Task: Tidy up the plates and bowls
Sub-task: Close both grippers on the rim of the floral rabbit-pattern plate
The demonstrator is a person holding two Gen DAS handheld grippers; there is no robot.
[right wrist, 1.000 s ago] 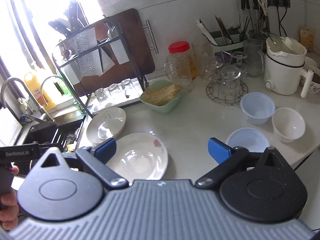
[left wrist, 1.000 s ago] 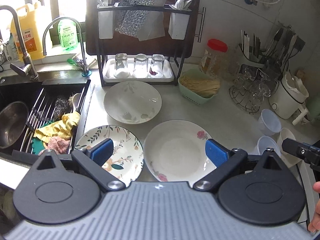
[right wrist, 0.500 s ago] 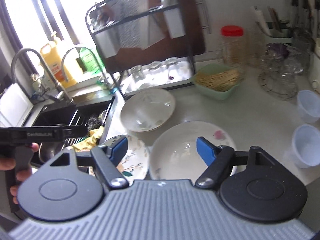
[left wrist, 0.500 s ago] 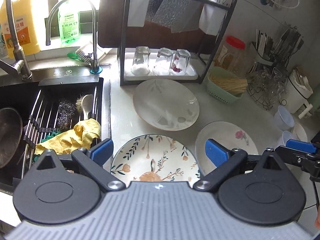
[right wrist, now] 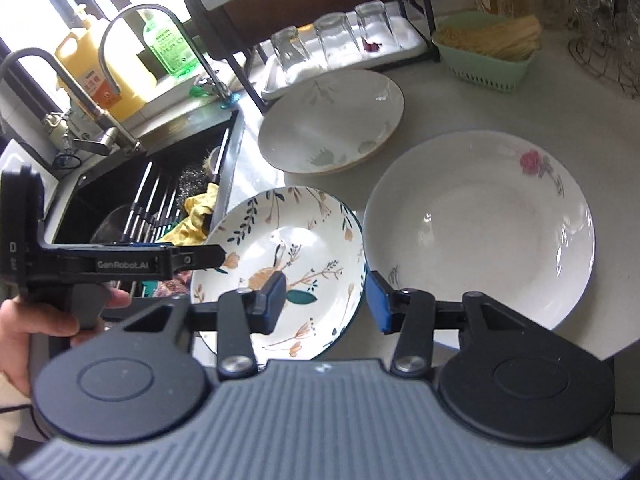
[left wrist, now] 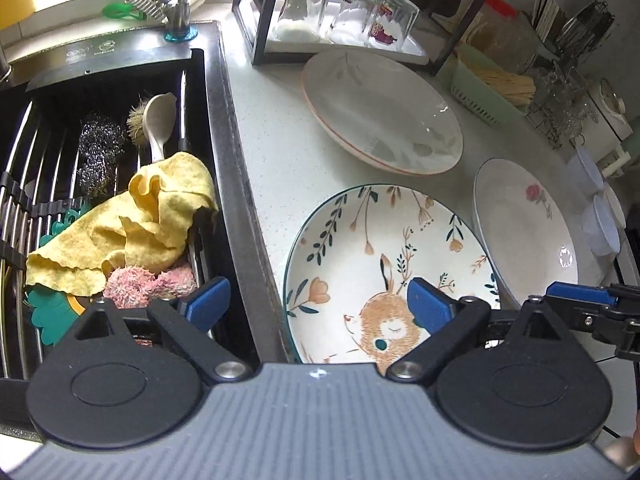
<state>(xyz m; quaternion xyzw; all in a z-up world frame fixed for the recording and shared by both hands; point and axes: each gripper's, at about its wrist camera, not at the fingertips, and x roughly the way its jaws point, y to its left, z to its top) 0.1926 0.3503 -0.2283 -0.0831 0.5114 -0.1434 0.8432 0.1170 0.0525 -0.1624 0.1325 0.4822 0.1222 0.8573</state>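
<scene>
- Left wrist view: the left gripper [left wrist: 316, 306] hangs over the near rim of the rabbit plate [left wrist: 384, 264], jaws wide and empty, seemingly set to straddle the edge beside the sink [left wrist: 120, 184]. The leaf plate [left wrist: 380, 112] sits behind it, and the rose plate [left wrist: 524, 232] lies to the right on the desk [left wrist: 276, 152]. Small bowls [left wrist: 600, 220] wait at the far right. A yellow cloth [left wrist: 136, 224] lies in the sink.
- Right wrist view: the right gripper [right wrist: 326, 298] has its jaws closing over the rabbit plate's right rim, pads not yet pressing. The rose plate sits just beside it, crowding that rim. A green basket [right wrist: 488, 60] and upturned glasses [right wrist: 332, 40] stand well behind.
</scene>
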